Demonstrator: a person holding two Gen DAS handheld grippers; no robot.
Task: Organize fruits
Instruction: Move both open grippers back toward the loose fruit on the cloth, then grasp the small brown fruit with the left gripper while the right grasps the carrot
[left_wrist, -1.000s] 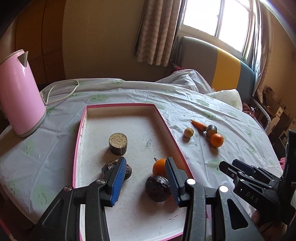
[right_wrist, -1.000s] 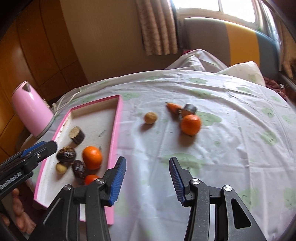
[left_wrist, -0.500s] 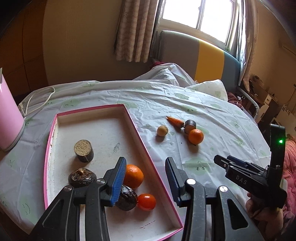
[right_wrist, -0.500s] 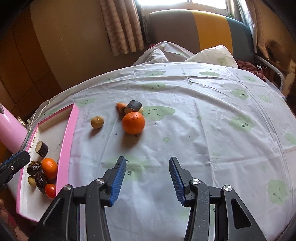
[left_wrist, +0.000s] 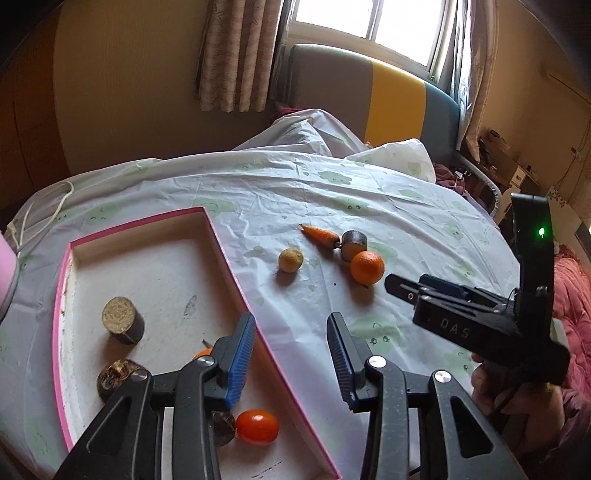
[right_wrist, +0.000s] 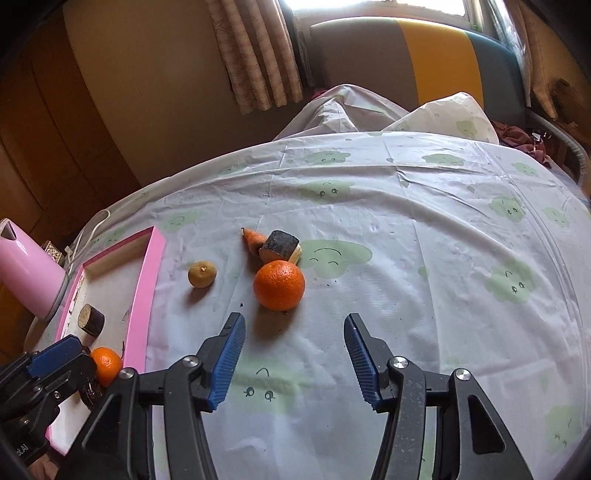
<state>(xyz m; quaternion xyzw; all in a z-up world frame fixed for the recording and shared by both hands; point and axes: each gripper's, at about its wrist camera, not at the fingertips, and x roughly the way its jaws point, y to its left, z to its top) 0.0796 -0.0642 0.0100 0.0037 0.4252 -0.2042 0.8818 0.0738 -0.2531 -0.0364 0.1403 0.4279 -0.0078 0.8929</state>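
fruits lay in two groups on the table (right_wrist: 424, 236), which wore a white plastic cloth printed with green smiling clouds. on the bare cloth an orange (right_wrist: 279, 284) sat touching a dark-skinned cut chunk (right_wrist: 279, 246), with a small carrot (right_wrist: 252, 238) just behind and a small yellowish fruit (right_wrist: 202, 274) to their left. inside the pink tray (left_wrist: 236, 295) were a cut cylinder piece (left_wrist: 122, 320), a dark wrinkled fruit (left_wrist: 115, 373), a red tomato (left_wrist: 256, 427) and a second orange (right_wrist: 106, 366). a pink kettle (right_wrist: 27, 271) stood by the tray's far side. behind the table a grey, yellow and blue bench (right_wrist: 424, 62) ran under a curtained window. "das" was printed on my right hand-held gripper (left_wrist: 397, 288).

my left hand-held gripper (left_wrist: 291, 354) gaped wide and empty over the tray's right edge, having swung right since a second earlier. my right hand-held gripper (right_wrist: 295, 360) was wide too, now close in front of the loose orange.
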